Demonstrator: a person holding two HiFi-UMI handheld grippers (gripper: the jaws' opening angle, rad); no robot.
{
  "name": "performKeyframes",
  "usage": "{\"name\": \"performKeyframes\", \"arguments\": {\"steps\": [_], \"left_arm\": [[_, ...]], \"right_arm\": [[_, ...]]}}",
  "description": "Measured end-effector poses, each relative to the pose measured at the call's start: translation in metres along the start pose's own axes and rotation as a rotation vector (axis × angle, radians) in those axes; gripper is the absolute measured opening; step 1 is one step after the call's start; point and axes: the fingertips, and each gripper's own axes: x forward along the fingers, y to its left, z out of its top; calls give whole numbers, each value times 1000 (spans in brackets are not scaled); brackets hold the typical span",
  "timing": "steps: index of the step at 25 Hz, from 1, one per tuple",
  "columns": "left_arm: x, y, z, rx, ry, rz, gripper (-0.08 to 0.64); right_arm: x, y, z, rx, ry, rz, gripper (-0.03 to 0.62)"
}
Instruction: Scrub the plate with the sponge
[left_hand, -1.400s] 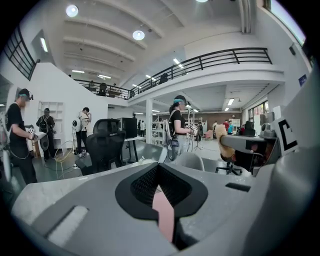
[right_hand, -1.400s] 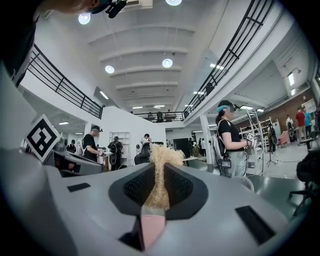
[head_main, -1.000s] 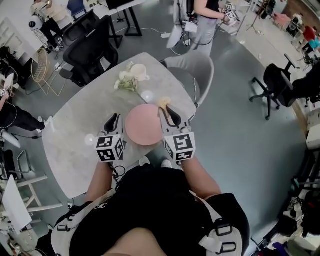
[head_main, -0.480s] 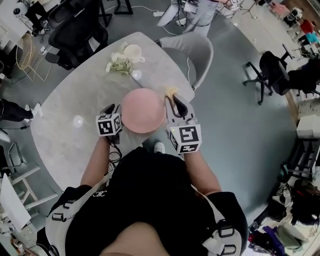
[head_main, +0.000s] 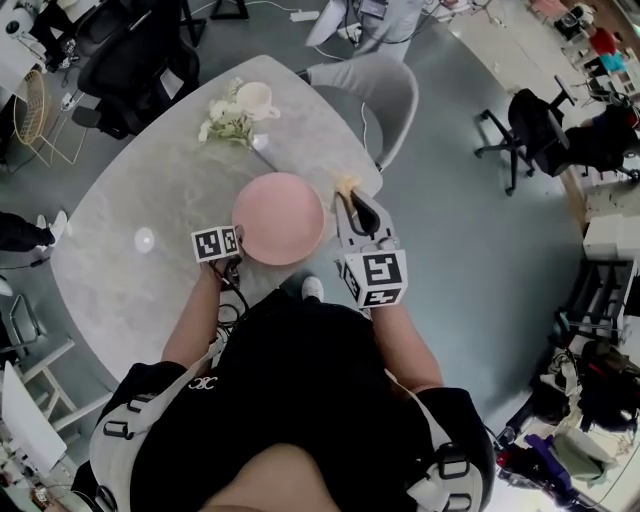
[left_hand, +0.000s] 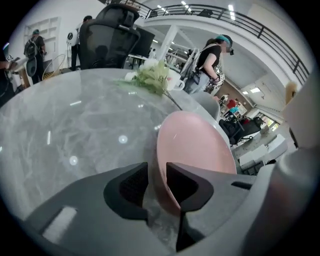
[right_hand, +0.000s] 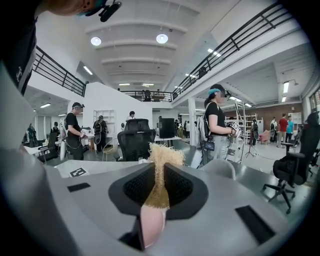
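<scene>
Plate (head_main: 278, 218), pink and round, lies on the grey marble table (head_main: 130, 200) just in front of us. The left gripper (head_main: 236, 246) is clenched on the plate's near left rim, and in the left gripper view we see its 2 jaws pinching that rim from both sides. The right gripper (head_main: 352, 205) grasps the sponge (head_main: 346, 185), a tan, fibrous piece standing up between its closed jaws. From the head view we place the sponge just beside the plate's right rim, apart from it. White flowers (head_main: 228, 118) lie at the table's far end, near a grey chair (head_main: 385, 95).
</scene>
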Motion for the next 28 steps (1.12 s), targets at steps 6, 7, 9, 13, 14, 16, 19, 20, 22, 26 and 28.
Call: {"name": "performKeyframes", "arguments": {"steps": [6,7,9,13,14,16,19,20,22,26,28], "left_arm": [[9,-4,-11,-55,65,-49,58],[9,-5,-11,-82,72,-57,46],[6,-6,-8,-169,62,-84,34],[-8,-12,5,-234,5,-125,20],[-14,-14,10,-207,-8,-119,20],[-25,-17,21,-151,-33,-109,23],[-45,-29,38,-88,-83,-115,26],[-53,-36,44,-75,-102,-126,26],[-67,-50,57,-55,-139,-158,26],[-99,-84,78,-19,-200,-220,26],[-113,-101,85,1,-224,-251,26]], "right_arm": [[-4,-4,-4,11,2,-17,54],[-5,-4,-3,13,0,-17,53],[-6,-3,-2,16,-4,-18,54],[-9,-3,-2,18,-9,-15,54],[-8,-2,-2,20,-10,-14,54],[-6,1,-1,24,-13,-6,54],[-1,9,1,24,-18,18,54],[2,13,2,22,-21,30,53],[9,23,6,11,-27,64,54],[28,56,9,-42,-2,170,54],[38,75,6,-74,26,224,54]]}}
